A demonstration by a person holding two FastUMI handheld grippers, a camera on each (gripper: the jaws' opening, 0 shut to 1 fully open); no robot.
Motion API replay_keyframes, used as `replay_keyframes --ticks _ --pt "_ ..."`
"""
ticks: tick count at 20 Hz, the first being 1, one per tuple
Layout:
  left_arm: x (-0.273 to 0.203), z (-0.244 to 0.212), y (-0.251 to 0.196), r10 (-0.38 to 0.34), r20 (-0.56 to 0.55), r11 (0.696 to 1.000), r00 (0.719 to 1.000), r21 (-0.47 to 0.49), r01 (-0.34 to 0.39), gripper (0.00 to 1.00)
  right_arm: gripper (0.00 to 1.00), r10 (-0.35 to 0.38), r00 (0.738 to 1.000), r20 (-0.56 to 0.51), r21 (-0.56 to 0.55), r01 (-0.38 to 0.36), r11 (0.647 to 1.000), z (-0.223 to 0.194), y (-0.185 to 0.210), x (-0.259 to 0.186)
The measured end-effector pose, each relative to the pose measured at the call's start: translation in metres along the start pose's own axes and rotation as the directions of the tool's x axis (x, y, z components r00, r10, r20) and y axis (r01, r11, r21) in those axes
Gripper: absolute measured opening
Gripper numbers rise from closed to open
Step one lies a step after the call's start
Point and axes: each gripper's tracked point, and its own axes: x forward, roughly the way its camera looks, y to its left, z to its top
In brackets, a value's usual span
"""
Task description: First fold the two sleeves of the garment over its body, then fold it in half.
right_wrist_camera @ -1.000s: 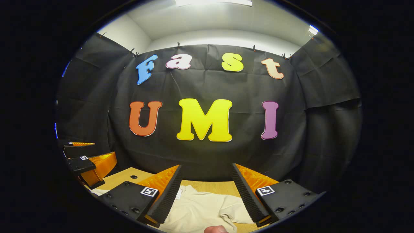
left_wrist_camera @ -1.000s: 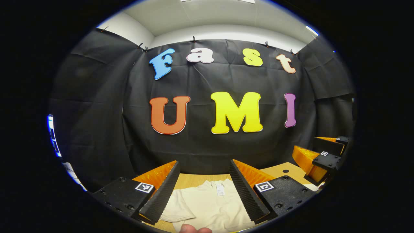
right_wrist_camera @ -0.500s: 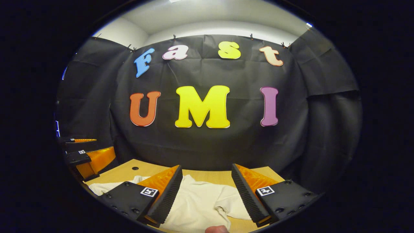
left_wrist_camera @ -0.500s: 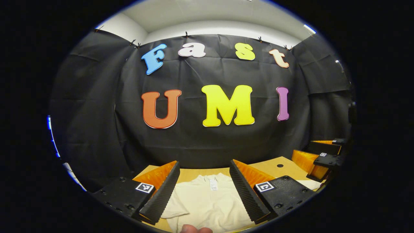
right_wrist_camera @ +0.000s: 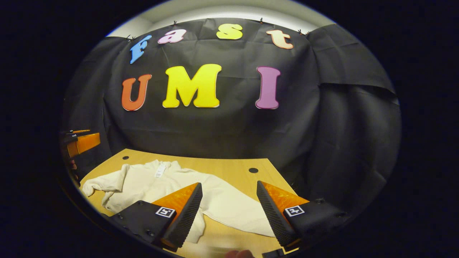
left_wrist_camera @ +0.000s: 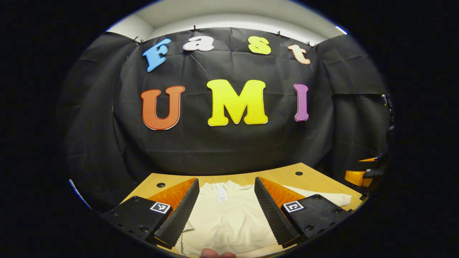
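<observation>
Both grippers have tilted down, fingers spread above the garment [right_wrist_camera: 222, 200].

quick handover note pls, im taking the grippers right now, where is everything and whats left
Left gripper: open, holds nothing, aimed at the collar area of the cream garment, which lies on the wooden table.
Right gripper: open, holds nothing, over the garment's right sleeve, which is spread out to the side.
The other sleeve lies bunched at the far edge; whether it is folded over the body, I cannot tell.
Done: nothing clearly finished.
Left: fold both sleeves over the body, then fold it in half.
</observation>
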Motion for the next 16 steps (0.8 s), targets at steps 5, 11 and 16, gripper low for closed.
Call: replay_keyframes --ticks 5,11,16 --pt "0.009 -0.005 -0.021 -0.014 -0.036 1.0 0.999 -0.015 0.014 0.98 0.94 -0.016 0.984 -0.178 -0.037 0.01 0.999 -0.065 -0.068 0.013" --pt "0.012 -0.011 -0.036 -0.007 -0.074 1.0 0.997 0.022 0.009 0.98 0.94 -0.024 0.899 -0.437 -0.062 -0.004 0.998 -0.161 -0.143 0.046" --pt "0.013 -0.02 -0.036 0.016 -0.11 0.999 0.994 0.041 -0.011 0.98 0.95 -0.002 0.825 -0.565 -0.032 -0.02 0.999 -0.215 -0.168 0.066"
